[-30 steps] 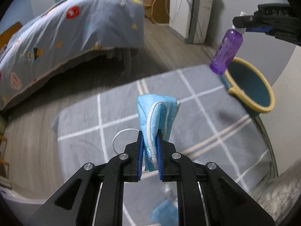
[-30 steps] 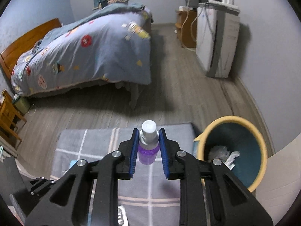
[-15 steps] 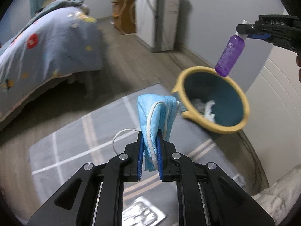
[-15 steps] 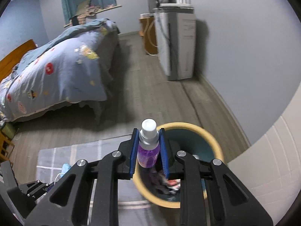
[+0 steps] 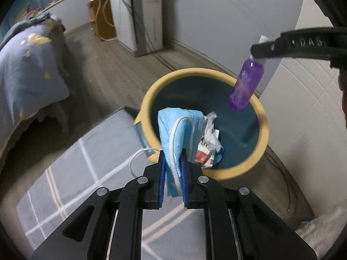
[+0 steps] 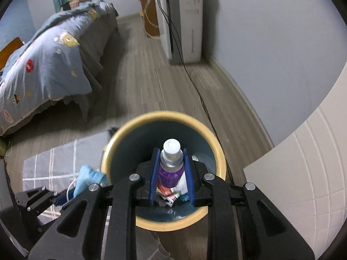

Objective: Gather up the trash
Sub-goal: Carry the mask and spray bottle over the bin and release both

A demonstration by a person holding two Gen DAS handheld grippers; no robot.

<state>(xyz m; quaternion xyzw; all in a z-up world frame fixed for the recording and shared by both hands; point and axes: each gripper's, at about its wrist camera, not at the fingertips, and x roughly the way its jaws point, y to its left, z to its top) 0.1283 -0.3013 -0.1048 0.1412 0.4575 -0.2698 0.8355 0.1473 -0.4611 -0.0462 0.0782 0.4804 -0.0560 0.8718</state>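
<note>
My left gripper [image 5: 172,169] is clenched on a folded blue face mask [image 5: 180,130]; its blue pads [image 5: 161,177] press the mask from both sides, and the upper part of the mask stands up above the fingertips. One white ear loop [image 5: 138,158] hangs free to the left. In this view the mask is in front of the near rim of the trash bin [image 5: 256,108] — a round bin with a yellow rim and a dark teal inside, standing on the wooden floor [image 5: 104,65] just beside the grey checked rug [image 5: 82,173]. At the bottom of the bin I see crumpled white paper [image 5: 211,130] and a colourful wrapper [image 5: 206,153].

My right gripper [image 6: 171,158] grasps a small purple bottle [image 6: 170,174] at its neck, under the white cap [image 6: 171,147]. From the right wrist camera the bottle is directly over the opening of the bin [image 6: 134,130]. From the left wrist camera I see the same bottle [image 5: 246,86] hanging down, a little tilted, above the far side of the bin, with the right gripper [image 5: 260,53] coming in from the right.

In the background are a bed [image 6: 49,58] with a blue patterned duvet and a white appliance [image 6: 182,19] against the wall, with a black cable [image 6: 195,86] running along the floor.
</note>
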